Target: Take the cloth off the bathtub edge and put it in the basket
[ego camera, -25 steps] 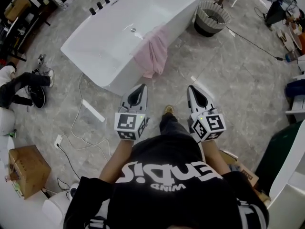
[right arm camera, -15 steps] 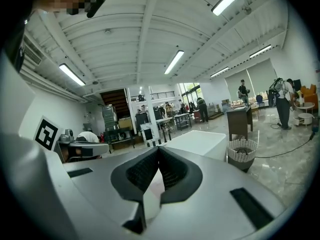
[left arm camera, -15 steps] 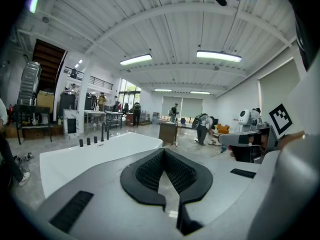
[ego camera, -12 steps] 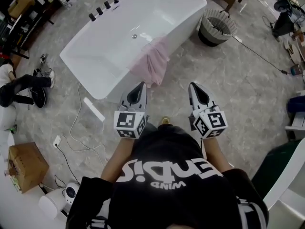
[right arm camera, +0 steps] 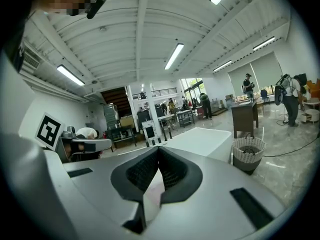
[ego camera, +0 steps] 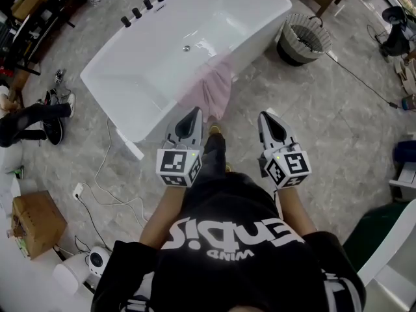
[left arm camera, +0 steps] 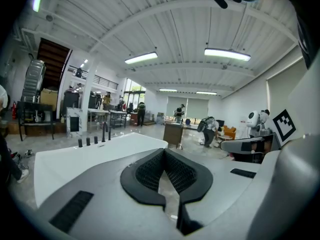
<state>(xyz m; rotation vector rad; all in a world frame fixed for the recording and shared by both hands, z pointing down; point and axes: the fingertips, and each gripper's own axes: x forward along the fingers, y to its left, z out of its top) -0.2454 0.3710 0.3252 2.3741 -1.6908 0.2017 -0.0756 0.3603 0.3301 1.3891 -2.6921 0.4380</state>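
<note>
Readable text is scarce: white lettering on the person's black shirt (ego camera: 227,239) is upside down in the head view and I can't read it reliably; each gripper cube carries black-and-white square markers, no words. Far left, a cardboard box (ego camera: 36,221) sits on the floor, with a white cable (ego camera: 107,174) looping from it toward the tub corner. The white bathtub (ego camera: 149,77) runs diagonally, with black taps (ego camera: 140,8) at its far-left end. The pink cloth (ego camera: 211,91) is draped over the tub's near long edge and hangs down the outer wall. The left gripper (ego camera: 194,114) is held level, pointing forward, its tip just short of the cloth's lower hem; jaws together, nothing between them, and the left gripper view (left arm camera: 163,151) looks across the tub rim. The person's leg (ego camera: 214,151) is stepped forward between the two grippers. The right gripper (ego camera: 265,116) is parallel to the left and at the same height, pointing at bare floor; jaws together, empty, per the right gripper view (right arm camera: 159,149). The basket (ego camera: 304,39) stands on the floor just past the tub's right end, well apart from the cloth. Open grey floor (ego camera: 338,135) lies between the right gripper and the basket; a thin black cable (ego camera: 364,83) crosses it further right.
</note>
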